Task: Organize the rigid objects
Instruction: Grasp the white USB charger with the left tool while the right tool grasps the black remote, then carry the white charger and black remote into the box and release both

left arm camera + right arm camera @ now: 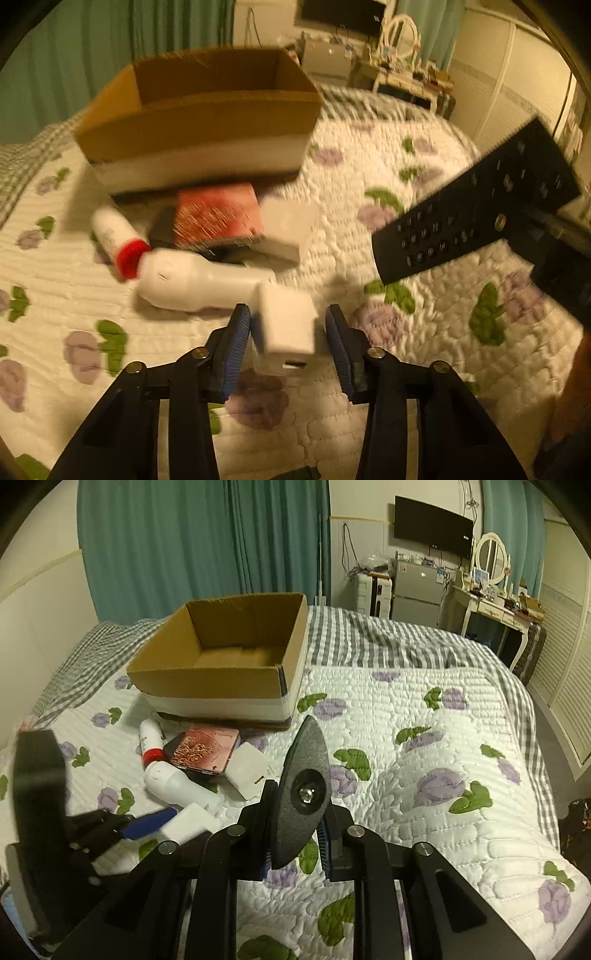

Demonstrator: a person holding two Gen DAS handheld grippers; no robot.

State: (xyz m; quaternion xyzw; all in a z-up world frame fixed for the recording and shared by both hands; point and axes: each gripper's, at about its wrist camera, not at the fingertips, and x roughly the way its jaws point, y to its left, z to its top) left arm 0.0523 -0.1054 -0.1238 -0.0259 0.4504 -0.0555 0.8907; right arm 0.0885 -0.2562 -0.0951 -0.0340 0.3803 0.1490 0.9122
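Note:
A small white adapter block (pixel 286 328) lies on the quilt between the blue pads of my left gripper (pixel 286 332); the view is blurred, and the jaws stand close about its sides. From the right wrist view the same block (pixel 188 823) shows beside the left gripper's blue pad (pixel 147 825). My right gripper (pixel 295 830) is shut on a black remote control (pixel 303 797), seen end-on; in the left wrist view the remote (pixel 472 206) hangs above the quilt at the right. An open cardboard box (pixel 207 679) stands behind the pile.
Behind the block lie a white bottle (pixel 199 280), a white tube with a red cap (pixel 114 229), a pink patterned case (pixel 218 218) and another white adapter (pixel 288 229). The flowered quilt (pixel 424 738) spreads to the right. A dresser and small fridge stand beyond the bed.

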